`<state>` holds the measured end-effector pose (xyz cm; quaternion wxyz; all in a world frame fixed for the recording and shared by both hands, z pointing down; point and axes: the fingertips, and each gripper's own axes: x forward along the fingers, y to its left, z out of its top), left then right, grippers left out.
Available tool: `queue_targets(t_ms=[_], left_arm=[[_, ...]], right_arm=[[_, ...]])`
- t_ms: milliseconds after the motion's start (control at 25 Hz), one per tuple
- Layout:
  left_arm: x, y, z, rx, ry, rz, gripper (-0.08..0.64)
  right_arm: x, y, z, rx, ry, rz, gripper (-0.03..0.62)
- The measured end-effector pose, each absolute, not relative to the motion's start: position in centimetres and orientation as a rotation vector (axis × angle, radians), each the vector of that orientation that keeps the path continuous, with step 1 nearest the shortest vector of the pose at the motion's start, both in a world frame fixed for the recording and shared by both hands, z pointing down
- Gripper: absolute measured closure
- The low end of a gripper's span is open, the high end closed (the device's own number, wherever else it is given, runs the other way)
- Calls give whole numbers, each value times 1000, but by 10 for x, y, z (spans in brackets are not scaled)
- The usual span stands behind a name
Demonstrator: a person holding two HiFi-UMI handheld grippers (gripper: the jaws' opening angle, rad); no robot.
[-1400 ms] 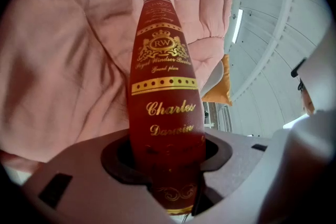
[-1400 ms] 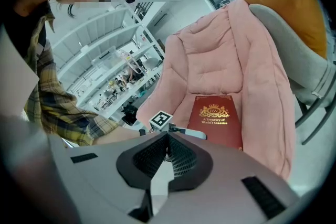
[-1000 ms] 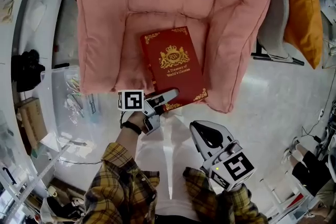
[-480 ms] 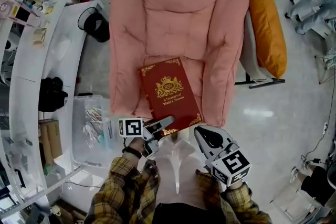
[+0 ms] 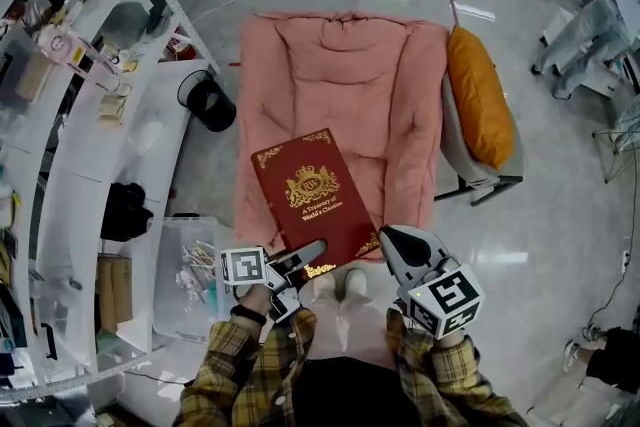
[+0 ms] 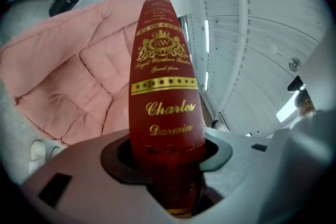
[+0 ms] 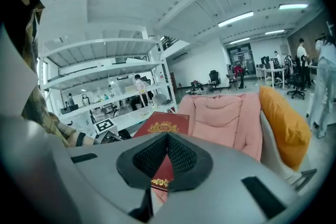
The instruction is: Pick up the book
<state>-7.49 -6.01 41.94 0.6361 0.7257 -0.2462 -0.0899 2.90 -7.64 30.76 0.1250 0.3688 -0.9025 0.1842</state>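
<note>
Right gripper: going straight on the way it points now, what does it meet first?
Most likely the red hardcover book with gold emblem, held by the left gripper: it sits dead ahead of the right gripper, past its closed tips. Depth unclear.

The book has a red cover that looks like leather, smooth with a faint sheen, stamped in bright gold foil. Behind it the pink chair is matt quilted cloth, soft and puckered at the seams. The orange cushion on the right is plain matt cloth.

The floor is hard and glossy and mirrors the ceiling lights. The shelves on the left are smooth and white, and the bin below them is clear plastic.

The left gripper and right gripper have smooth, matt grey plastic shells. Their pads are black with a fine dimpled texture. The sleeves at the bottom are yellow plaid woven cloth.
</note>
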Motion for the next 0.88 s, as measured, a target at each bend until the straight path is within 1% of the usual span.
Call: queue_targets(t_ms=[120,320,520,720,880], left_arm=[[-89,-56,409,1713,-653,-107,330],[-81,-57,359,1740,-602,-265,330],[-93,-62,355,1928,-660,-273,330],[-66,-41,305,1754,-622,-349,328],[-58,-34,295,1729,-618,-380,328]], right_arm=[[28,-76,284,1091,-2665,472,576],[29,-75,252,1119,-2699,424,575],[32,-69,243,1074,-2735,412,576],[28,-67,226,1076,-2766,367,575],[31,-68,221,1089,-2772,338,577]])
